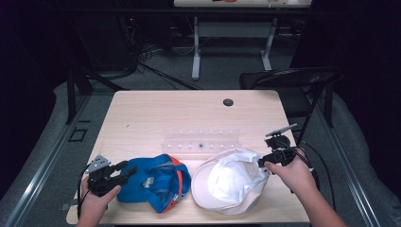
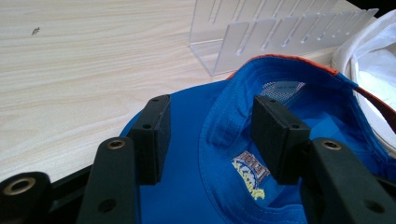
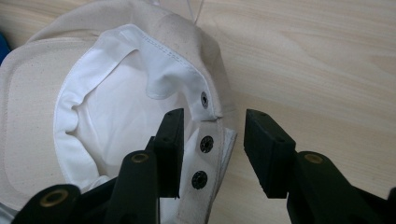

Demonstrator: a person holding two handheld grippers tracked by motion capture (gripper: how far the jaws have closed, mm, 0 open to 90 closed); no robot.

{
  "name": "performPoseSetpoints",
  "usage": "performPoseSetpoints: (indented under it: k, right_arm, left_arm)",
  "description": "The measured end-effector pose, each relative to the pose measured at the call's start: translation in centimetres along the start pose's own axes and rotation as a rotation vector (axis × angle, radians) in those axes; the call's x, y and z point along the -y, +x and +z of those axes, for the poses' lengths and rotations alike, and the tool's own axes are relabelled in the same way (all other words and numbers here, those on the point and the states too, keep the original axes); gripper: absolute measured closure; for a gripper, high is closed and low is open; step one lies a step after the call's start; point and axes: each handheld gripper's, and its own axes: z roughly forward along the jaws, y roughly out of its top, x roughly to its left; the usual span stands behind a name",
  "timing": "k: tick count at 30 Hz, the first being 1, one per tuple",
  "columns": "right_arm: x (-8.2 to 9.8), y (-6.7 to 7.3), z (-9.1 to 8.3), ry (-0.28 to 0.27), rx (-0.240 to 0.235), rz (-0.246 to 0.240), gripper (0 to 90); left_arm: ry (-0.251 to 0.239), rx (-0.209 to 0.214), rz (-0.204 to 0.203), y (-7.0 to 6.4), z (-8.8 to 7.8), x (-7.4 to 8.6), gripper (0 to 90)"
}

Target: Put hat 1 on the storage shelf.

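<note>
Left gripper jaws apart, straddling the blue cap rim. Right gripper jaws apart over the white cap snap strap. Seat the strap deep between the pads before closing.

A blue cap is lying upside down near the front edge of the desk, toward the left, its hollow facing up. It is showing an orange trim along the rim, a mesh patch and a yellow-and-orange label inside. Just to its right a white cap is also lying upside down, its white lining facing up and its snap strap with dark studs hanging open at the back.
</note>
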Motion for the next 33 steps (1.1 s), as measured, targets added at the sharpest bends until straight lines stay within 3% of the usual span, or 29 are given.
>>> performPoseSetpoints:
  k: [10,14,19,25,28,33]
  right_arm:
    - [-0.5,-0.7,1.3,0.080,-0.067,0.037,66.2]
    - [-0.6,-0.8,1.3,0.100,-0.074,0.043,70.9]
    - [-0.9,-1.0,1.2,0.126,-0.116,0.063,74.7]
    - [-1.1,-1.0,1.2,0.155,-0.118,0.043,75.5]
    - [-1.2,-0.9,1.2,0.159,-0.119,0.062,75.8]
    - [-1.4,-0.7,1.0,0.183,-0.099,0.051,77.5]
  left_arm:
    - [0.000,0.005,0.009,0.0,0.0,0.0,49.4]
    - [-0.012,0.006,0.008,-0.1,0.0,-0.1,49.4]
    - [-0.036,0.020,-0.003,-0.2,-0.1,-0.3,50.8]
    - [-0.048,0.027,0.008,-0.2,-0.3,-0.5,53.1]
    - [-0.049,0.022,0.009,-0.1,-0.3,-0.5,53.1]
    - [-0.017,0.016,0.006,0.0,-0.2,-0.5,53.0]
